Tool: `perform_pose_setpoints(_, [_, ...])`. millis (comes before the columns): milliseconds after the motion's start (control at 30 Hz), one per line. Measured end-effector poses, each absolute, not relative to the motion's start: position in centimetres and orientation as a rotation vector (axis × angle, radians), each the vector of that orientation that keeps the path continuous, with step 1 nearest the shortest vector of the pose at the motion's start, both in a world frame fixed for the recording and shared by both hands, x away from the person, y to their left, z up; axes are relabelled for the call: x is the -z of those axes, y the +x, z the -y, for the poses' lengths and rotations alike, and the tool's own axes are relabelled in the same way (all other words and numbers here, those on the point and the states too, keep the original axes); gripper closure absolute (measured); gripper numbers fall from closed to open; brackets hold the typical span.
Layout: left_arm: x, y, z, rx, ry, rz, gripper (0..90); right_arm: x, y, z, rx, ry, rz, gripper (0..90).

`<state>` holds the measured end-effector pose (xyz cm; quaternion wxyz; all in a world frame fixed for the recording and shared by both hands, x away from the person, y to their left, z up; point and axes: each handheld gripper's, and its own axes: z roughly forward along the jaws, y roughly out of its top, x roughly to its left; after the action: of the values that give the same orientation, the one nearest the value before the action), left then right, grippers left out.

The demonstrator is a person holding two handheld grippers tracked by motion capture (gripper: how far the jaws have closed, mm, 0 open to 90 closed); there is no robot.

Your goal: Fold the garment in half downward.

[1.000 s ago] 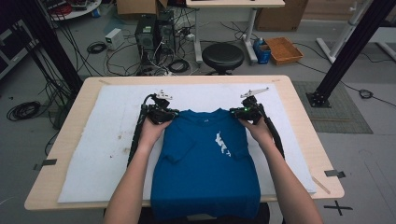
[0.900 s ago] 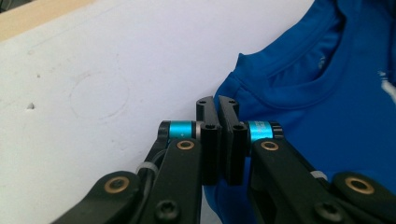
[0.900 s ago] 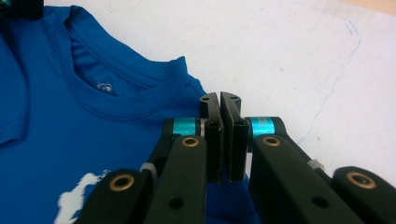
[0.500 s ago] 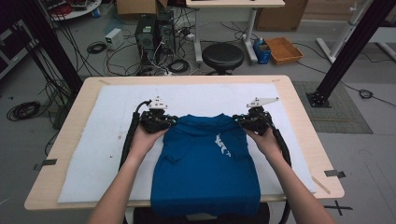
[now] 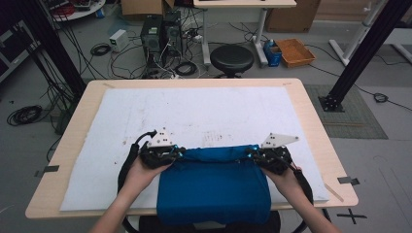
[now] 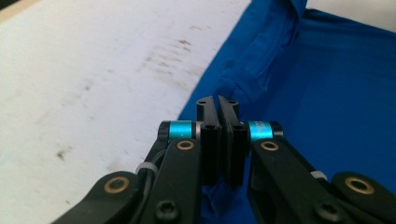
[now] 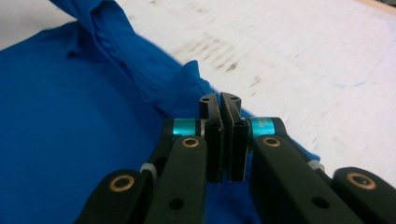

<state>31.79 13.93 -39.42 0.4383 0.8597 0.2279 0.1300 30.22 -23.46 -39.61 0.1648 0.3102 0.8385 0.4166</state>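
**Folding the blue shirt toward the near edge**

While we hold the top fold of the blue T-shirt [image 5: 214, 187] at both ends, the garment lies on the white mat [image 5: 194, 116] at the near side of the bench [image 5: 77, 114], its lower part hanging over the front edge toward us. Its upper end is doubled over, so the far edge is now a soft rolled fold running across the bench from left to right. That fold line is the long axis we work along.

Our left hand-held gripper [image 5: 176, 153] sits at the left end of this fold, and our right hand-held gripper [image 5: 252, 154] at the right end. Both have their jaws pressed together. In the left gripper view the pads [image 6: 217, 108] meet with blue cloth bunched right at and beneath the tips, and the right gripper view shows the same: the fingertips [image 7: 219, 105] closed, with a gathered corner of fabric just beyond them. We judge that each one pinches a thin layer of the shirt.

From each gripper, the body of the shirt lies inward and toward us, so the coming move is likely a pull along that direction, both ends level. Neither hand is nearer; they sit evenly, one per corner. Should one lead, the fold would skew.

Beyond the bench stand a black stool [image 5: 231, 58] and computer towers [image 5: 160, 34] among cables on the floor.
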Motion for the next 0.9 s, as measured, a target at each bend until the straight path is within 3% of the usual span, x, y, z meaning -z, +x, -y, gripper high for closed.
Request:
perform_pose_setpoints(700, [42.8,25.8,-13.8,-0.288,2.284,-0.395,86.3,42.3,24.2,23.7,-1.069,0.785,-2.508,88.2])
perform_pose_setpoints(900, [43.2,25.2,-14.0,-0.261,2.304,-0.381,79.2,42.5,23.7,24.2,-1.05,0.788,-2.512,79.7])
